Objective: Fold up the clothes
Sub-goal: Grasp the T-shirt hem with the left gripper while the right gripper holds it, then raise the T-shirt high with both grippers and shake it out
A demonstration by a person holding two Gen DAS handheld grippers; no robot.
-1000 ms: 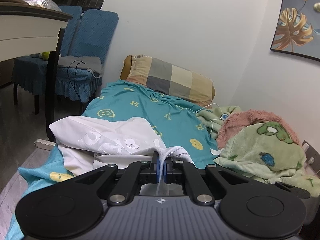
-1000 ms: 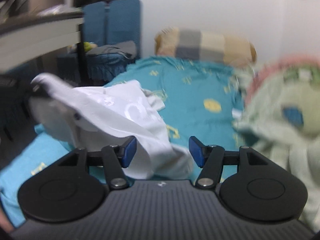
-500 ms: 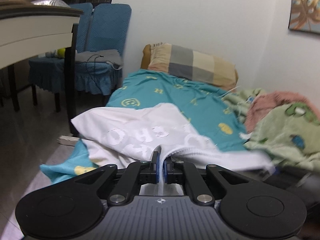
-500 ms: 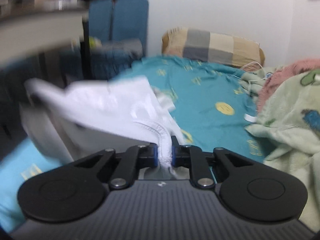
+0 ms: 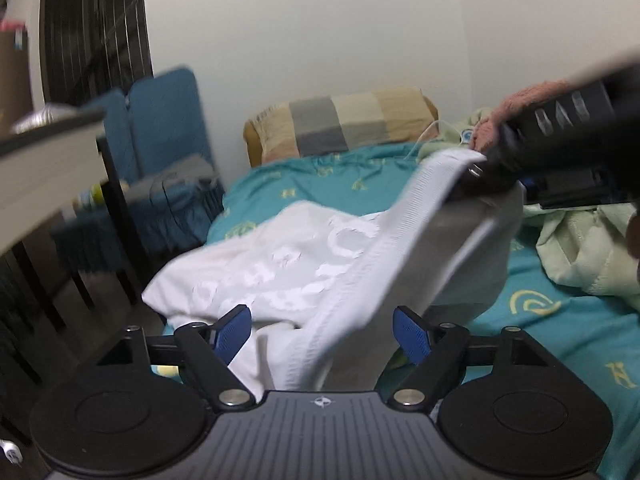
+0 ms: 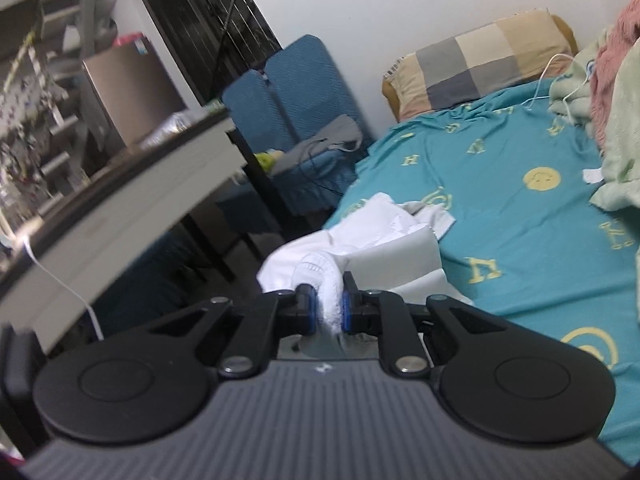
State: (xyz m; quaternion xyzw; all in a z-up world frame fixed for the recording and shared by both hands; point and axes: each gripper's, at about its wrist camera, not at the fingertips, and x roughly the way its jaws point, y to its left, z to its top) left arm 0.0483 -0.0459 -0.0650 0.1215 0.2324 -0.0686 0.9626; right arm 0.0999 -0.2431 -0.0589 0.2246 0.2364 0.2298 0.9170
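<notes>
A white garment (image 5: 296,256) with pale lettering lies on the near corner of a teal bedsheet (image 5: 344,188). My left gripper (image 5: 322,334) is open, its blue pads (image 5: 232,334) standing apart on either side of the garment's ribbed hem. My right gripper (image 6: 327,308) is shut on a bunched ribbed edge of the white garment (image 6: 360,248) and holds it up. The right gripper also shows in the left wrist view (image 5: 492,168) at upper right, lifting that edge above the bed.
A checked pillow (image 5: 344,128) lies at the bed's head. Green and pink blankets (image 6: 616,92) are piled on the right side. Blue chairs (image 6: 296,92) with grey cloth stand left of the bed. A dark-legged table (image 6: 120,200) edges in on the left.
My left gripper has opened and let go of the hem. My right gripper, which closed on the garment's edge half a second ago, has lifted it up and to the right.
</notes>
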